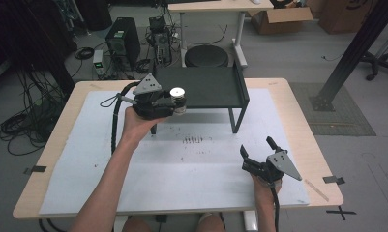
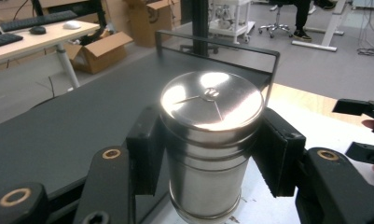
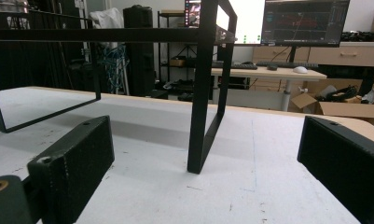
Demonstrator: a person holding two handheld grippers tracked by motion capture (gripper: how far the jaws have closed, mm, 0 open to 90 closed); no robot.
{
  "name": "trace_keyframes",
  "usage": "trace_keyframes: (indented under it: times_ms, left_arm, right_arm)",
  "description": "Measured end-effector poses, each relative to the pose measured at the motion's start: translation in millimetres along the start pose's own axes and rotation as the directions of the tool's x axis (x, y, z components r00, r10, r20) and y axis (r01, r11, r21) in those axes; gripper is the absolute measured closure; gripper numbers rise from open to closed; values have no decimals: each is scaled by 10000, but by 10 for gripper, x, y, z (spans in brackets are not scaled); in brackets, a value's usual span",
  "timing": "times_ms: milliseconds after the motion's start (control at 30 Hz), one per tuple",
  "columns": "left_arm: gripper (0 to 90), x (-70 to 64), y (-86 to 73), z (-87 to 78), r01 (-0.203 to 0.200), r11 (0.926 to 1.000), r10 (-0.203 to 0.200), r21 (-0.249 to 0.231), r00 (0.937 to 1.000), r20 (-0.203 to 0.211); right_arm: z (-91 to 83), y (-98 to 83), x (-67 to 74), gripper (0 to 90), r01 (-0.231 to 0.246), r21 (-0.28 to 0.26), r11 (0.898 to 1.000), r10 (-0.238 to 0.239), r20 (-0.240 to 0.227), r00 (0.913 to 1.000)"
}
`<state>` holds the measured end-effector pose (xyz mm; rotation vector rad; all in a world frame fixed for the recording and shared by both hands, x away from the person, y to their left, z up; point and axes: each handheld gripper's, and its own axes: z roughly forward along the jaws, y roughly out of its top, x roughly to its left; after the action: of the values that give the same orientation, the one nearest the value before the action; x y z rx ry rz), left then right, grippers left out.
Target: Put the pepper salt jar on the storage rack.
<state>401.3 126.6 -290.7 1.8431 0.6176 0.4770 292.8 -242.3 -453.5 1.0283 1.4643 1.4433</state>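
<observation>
Steel canister [image 2: 211, 144] pinched upright between left gripper [image 2: 208, 158] jaws, at front edge of black shelf [image 2: 72, 116], clear of white mat [image 1: 191, 164]. Right gripper [image 3: 198, 186] jaws spread, empty, shelf leg [image 3: 201, 102] ahead between them.

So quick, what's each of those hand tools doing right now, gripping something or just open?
Left tool: shut on the steel canister, at the front edge of the black shelf.
Right tool: open, holding nothing.

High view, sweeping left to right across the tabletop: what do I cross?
Left tongs gripping the steel canister → black metal shelf → right tongs, open over the white mat.
</observation>
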Motion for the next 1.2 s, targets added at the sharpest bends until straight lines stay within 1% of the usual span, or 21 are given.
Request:
trace_keyframes:
  times_ms: [67, 167, 333, 533, 600, 867, 1200]
  left_arm:
    - [488, 24, 15, 22, 8, 10000, -7, 53, 10000, -81]
    - [488, 57, 33, 58, 153, 9999, -153, 11, 9998, -148]
    - [487, 97, 76, 137, 150, 9999, -149, 46, 9994, -310]
    - [488, 154, 111, 243, 425, 9991, -419, 90, 9975, -573]
    - [487, 173, 113, 274, 448, 9989, -439, 115, 9970, -644]
    - [487, 223, 112, 376, 582, 9982, -572, 129, 9960, -694]
    - [486, 261, 99, 455, 663, 9976, -647, 191, 9950, -761]
  right_arm:
    - [2, 1, 1, 33, 11, 17, 10000, -11, -6, 10000]
    - [1, 1, 2, 32, 6, 27, 10000, -6, -9, 10000]
    - [3, 1, 2, 33, 16, 40, 10000, -16, -15, 10000]
    - [2, 1, 3, 33, 16, 34, 10000, -15, -12, 10000]
    - [2, 1, 2, 33, 11, 33, 10000, -11, -11, 10000]
    - [4, 1, 3, 33, 18, 46, 10000, -18, -6, 10000]
    - [3, 2, 3, 33, 14, 55, 10000, -14, -9, 10000]
